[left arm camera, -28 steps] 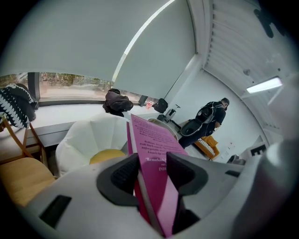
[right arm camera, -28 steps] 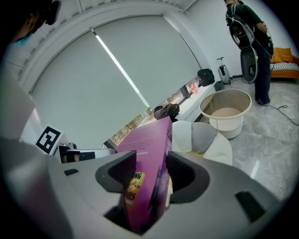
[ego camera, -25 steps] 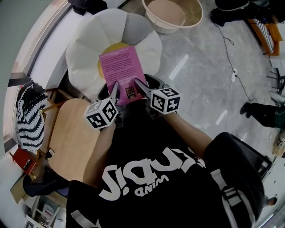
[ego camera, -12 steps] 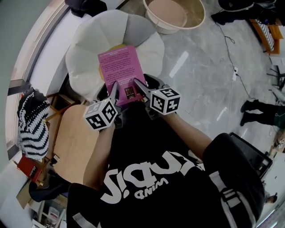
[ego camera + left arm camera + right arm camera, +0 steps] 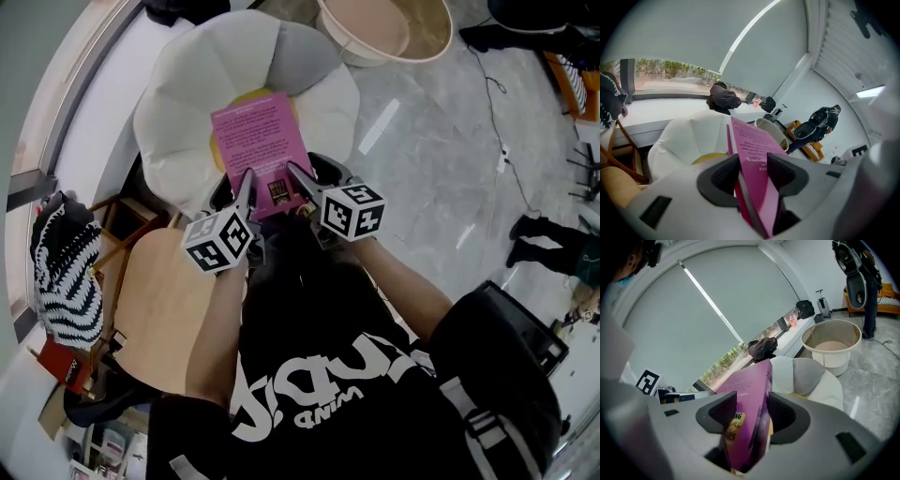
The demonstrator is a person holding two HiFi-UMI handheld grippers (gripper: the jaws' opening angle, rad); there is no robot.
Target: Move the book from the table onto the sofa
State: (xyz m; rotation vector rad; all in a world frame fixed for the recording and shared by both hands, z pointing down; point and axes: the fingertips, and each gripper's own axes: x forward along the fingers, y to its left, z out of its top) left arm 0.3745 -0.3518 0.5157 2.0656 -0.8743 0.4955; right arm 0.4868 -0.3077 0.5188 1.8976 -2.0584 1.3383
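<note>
Nearly done, I hold the book (image 5: 258, 141) clamped in left gripper (image 5: 246, 186) and right gripper (image 5: 297, 178) over the sofa (image 5: 178, 103), with apparently only set-down and release left.

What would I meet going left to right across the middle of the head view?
Striped cloth → wooden table → left gripper → right gripper, both clamped on the book → a person's legs.

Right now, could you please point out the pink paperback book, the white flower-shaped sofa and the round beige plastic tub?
pink paperback book (image 5: 253, 141), head view, middle of its cover.
white flower-shaped sofa (image 5: 173, 112), head view, left petal.
round beige plastic tub (image 5: 427, 28), head view, inner wall.
</note>
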